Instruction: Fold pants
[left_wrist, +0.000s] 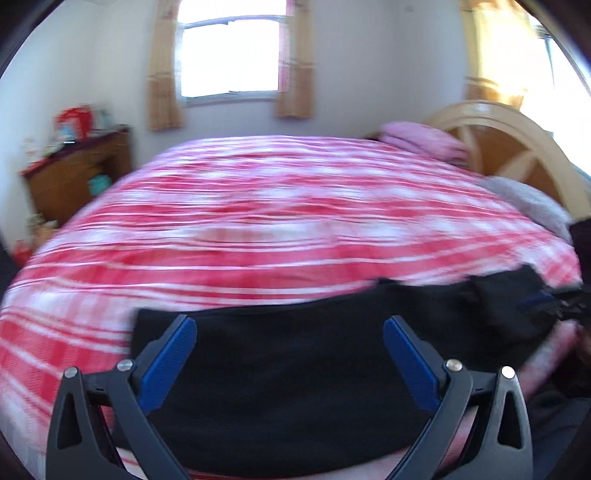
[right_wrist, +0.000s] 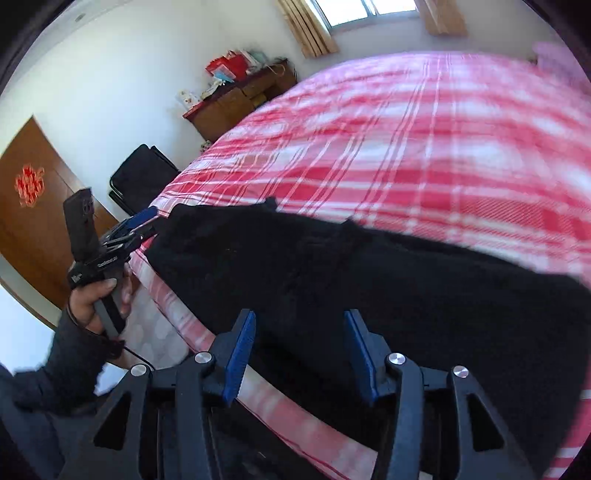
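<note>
Black pants (left_wrist: 295, 387) lie stretched along the near edge of a bed with a red and white checked cover (left_wrist: 277, 206). My left gripper (left_wrist: 291, 332) hovers over their left part, jaws wide open and empty. In the right wrist view the pants (right_wrist: 369, 277) run from the left bed edge to the right. My right gripper (right_wrist: 301, 332) is over their middle, open, its pads clear of the cloth. A hand holds the left gripper (right_wrist: 144, 223) at the pants' left end. The right gripper (left_wrist: 550, 299) appears blurred at the pants' far right end.
A wooden dresser (right_wrist: 236, 107) with boxes stands by the far wall beside the bed. A black case (right_wrist: 140, 177) sits on the floor at the bed's corner, near a brown door (right_wrist: 33, 221). A pink pillow (left_wrist: 424, 142) and wooden headboard (left_wrist: 517, 147) are at the right.
</note>
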